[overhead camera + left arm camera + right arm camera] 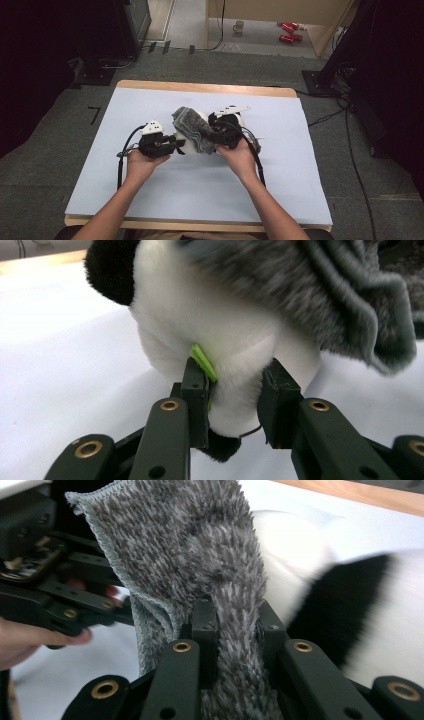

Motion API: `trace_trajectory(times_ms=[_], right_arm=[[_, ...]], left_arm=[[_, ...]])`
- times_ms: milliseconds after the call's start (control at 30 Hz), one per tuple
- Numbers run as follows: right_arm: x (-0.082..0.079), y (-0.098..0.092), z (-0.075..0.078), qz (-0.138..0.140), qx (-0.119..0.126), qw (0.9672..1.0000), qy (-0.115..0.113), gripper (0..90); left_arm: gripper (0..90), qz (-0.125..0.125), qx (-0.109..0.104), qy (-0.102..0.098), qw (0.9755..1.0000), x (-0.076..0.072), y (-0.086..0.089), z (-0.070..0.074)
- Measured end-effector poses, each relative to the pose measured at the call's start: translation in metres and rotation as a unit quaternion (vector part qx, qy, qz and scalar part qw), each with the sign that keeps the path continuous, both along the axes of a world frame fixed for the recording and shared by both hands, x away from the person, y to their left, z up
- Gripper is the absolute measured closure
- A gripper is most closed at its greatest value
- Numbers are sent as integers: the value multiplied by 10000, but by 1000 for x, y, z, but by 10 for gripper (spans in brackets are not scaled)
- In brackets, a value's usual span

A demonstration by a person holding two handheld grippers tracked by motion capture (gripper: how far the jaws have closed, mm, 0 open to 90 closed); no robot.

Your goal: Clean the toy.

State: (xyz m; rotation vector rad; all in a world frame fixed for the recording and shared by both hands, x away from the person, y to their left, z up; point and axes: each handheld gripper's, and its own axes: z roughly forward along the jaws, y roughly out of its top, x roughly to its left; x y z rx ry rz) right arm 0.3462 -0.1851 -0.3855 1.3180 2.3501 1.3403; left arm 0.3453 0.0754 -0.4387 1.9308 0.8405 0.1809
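A white plush toy with black parts (210,325) lies mid-table, draped by a fuzzy grey cloth (192,129). My left gripper (232,390) is shut on a white lobe of the plush toy, with a small green tag (204,362) against its left jaw. My right gripper (235,630) is shut on a fold of the grey cloth (200,565), which hangs over the toy (320,580). In the high view the left gripper (176,146) sits left of the bundle and the right gripper (215,135) on its right side.
A pale blue sheet (200,180) covers the wooden table (205,87). Cables (350,150) run over the grey carpet at the right. A mug (239,26) and red cans (289,31) sit on the floor far behind.
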Motion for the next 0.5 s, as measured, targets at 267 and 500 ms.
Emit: trace_trajectory(times_ms=[267, 500], right_arm=[[7, -37, 3, -353, 85, 9992, 138, 780], [11, -62, 5, -548, 278, 9978, 231, 782]], left_arm=[[706, -26, -40, 31, 10000, 4, 4, -1], [712, -58, -34, 55, 10000, 6, 6, -2]])
